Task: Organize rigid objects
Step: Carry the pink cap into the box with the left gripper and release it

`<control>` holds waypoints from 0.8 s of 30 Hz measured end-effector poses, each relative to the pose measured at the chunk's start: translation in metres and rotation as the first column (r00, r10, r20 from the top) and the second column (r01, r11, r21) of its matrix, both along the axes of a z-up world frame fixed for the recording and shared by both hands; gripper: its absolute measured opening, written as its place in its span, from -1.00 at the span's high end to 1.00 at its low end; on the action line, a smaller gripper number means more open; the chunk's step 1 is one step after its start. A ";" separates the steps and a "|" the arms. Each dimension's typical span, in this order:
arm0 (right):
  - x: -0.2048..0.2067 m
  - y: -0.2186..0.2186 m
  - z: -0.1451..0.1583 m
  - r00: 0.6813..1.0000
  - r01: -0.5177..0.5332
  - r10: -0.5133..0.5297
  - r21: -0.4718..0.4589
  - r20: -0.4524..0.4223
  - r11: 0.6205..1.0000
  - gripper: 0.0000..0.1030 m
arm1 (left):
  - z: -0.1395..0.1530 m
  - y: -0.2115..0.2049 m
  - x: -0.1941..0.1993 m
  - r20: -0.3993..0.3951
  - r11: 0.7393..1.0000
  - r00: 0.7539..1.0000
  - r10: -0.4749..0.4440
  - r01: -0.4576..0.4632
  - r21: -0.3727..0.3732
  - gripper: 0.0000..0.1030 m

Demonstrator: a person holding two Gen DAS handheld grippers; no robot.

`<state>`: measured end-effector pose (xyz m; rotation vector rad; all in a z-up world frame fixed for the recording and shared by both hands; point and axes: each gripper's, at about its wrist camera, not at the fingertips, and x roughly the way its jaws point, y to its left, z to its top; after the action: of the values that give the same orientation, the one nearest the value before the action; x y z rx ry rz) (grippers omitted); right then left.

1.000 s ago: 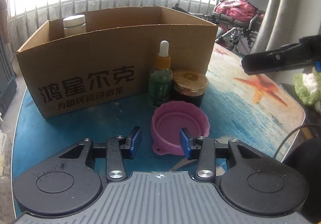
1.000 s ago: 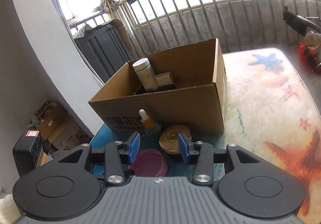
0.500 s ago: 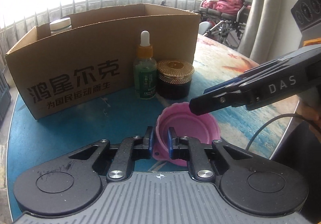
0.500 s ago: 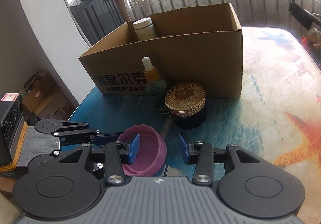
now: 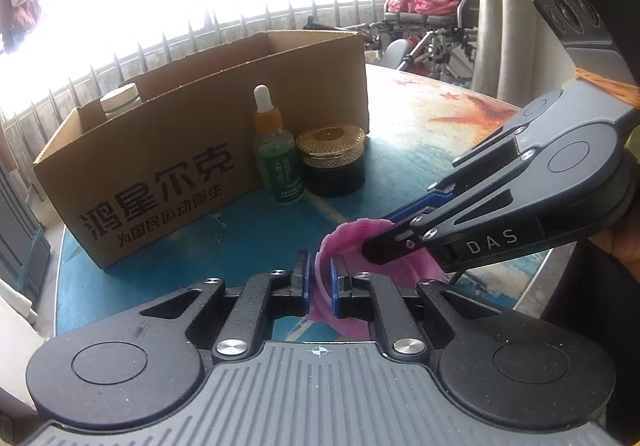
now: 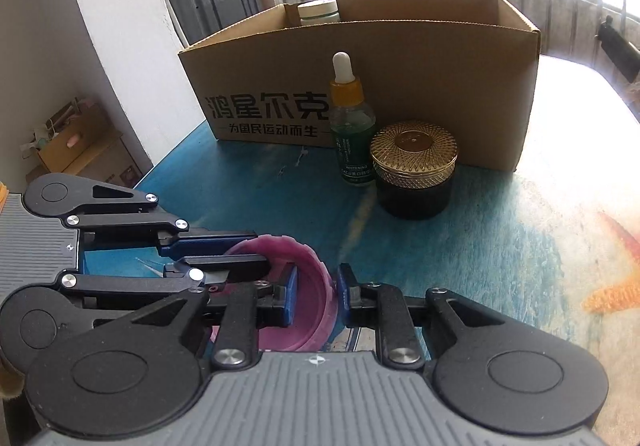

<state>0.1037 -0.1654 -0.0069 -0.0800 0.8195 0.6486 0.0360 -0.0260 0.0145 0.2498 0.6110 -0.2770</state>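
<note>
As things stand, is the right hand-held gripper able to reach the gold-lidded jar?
Probably not yet: the right hand-held gripper is shut on the pink cup's rim. Otherwise the tabletop toward the gold-lidded jar looks clear.

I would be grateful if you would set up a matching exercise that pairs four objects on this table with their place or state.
Column one:
1. pink cup
2. dropper bottle
3. gold-lidded jar
4. white-capped bottle

Column two:
A. inside the cardboard box
B. pinched at its rim by both grippers
C. standing upright, left of the jar
D. dark body, in front of the box

Pairs: 1-B, 2-C, 3-D, 4-A
</note>
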 end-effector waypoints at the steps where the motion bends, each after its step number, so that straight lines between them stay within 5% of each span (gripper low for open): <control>1: -0.004 0.000 0.003 1.000 -0.001 0.001 -0.010 0.017 1.000 0.73 | 0.003 -0.001 -0.002 0.019 1.000 1.000 0.001 -0.001 0.010 0.84; 10: -0.010 -0.013 0.062 0.994 -0.039 0.026 0.128 0.103 0.991 0.73 | 0.072 0.021 -0.013 0.175 1.000 0.984 0.028 -0.026 -0.010 0.85; 16: 0.031 0.018 0.132 0.969 -0.146 0.118 0.119 0.215 0.982 0.73 | 0.136 0.058 0.036 0.216 0.999 0.976 0.038 -0.038 -0.004 0.85; 20: 0.088 0.060 0.159 0.960 -0.188 0.173 0.044 0.221 0.981 0.72 | 0.153 0.077 0.099 0.137 0.996 0.990 0.024 -0.035 0.085 0.85; 24: 0.155 0.106 0.151 0.969 -0.226 0.227 -0.021 0.097 0.974 0.72 | 0.143 0.097 0.160 -0.009 0.988 1.000 0.017 -0.015 0.154 0.85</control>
<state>0.2591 -0.0590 0.1438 -0.2157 0.7235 0.8500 0.1959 0.0711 0.1573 0.3924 0.6456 -0.2160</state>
